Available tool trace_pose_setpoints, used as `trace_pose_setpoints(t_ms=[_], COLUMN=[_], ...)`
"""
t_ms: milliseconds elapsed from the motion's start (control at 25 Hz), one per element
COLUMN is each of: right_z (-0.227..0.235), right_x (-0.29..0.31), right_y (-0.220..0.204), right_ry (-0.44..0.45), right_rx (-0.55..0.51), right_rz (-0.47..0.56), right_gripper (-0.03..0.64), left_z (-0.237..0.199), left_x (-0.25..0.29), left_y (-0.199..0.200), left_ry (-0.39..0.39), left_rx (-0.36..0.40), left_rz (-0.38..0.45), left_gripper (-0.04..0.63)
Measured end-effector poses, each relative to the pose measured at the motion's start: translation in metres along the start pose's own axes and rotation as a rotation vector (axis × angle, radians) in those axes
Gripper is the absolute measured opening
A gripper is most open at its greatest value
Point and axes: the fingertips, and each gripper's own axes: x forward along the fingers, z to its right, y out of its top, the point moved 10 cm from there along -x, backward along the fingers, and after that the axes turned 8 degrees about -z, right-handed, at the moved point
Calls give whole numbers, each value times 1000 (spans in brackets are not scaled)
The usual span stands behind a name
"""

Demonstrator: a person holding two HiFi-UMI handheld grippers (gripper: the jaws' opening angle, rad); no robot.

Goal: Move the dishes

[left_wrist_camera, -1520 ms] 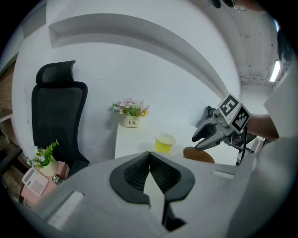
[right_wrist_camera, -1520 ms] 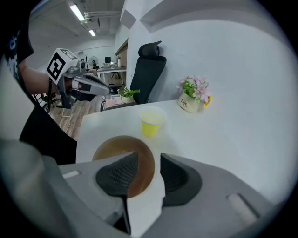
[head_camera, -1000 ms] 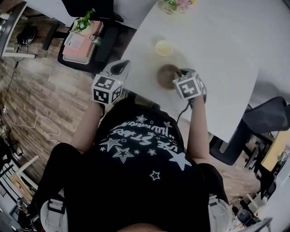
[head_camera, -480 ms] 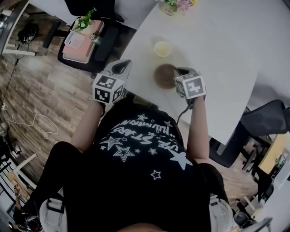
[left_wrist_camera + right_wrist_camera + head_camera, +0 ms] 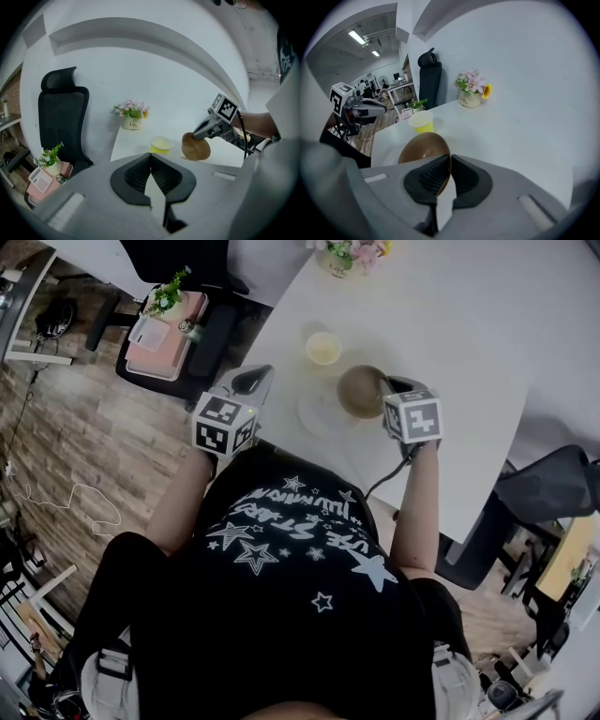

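A brown bowl (image 5: 359,390) hangs tilted just above the white table (image 5: 469,352), my right gripper (image 5: 386,393) shut on its near rim. In the right gripper view the rim of the bowl (image 5: 423,146) sits pinched between the pads (image 5: 440,174). A white plate (image 5: 319,411) lies flat on the table left of the bowl, bare. A small yellow cup (image 5: 323,348) stands behind it. My left gripper (image 5: 248,381) hovers at the table's left edge, shut and empty; its view shows the bowl (image 5: 196,146) and cup (image 5: 161,144) ahead.
A flower pot (image 5: 340,253) stands at the table's far edge. A black office chair (image 5: 197,296) with a pink box and small plant is left of the table, over wood floor. Another chair (image 5: 548,484) sits at the right.
My right gripper has lifted the brown bowl off the white plate and carried it right, leaving the plate uncovered. The left gripper has hardly moved.
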Motion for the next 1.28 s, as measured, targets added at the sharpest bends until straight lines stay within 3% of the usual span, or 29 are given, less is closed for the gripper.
trace_pose_setpoints(t_ms=[640, 1120, 1280], right_z=[61, 53, 48], right_x=[15, 27, 9], right_y=[-26, -35, -43], right_ry=[-4, -87, -88], right_rx=[106, -98, -107], right_rz=[22, 42, 80], right_gripper=[21, 89, 118], left_z=[31, 69, 83], left_x=[14, -9, -22], left_y=[16, -7, -12], left_ry=[68, 137, 154], left_rx=[3, -31, -40], left_rz=[-32, -22, -11], left_gripper=[11, 11, 11])
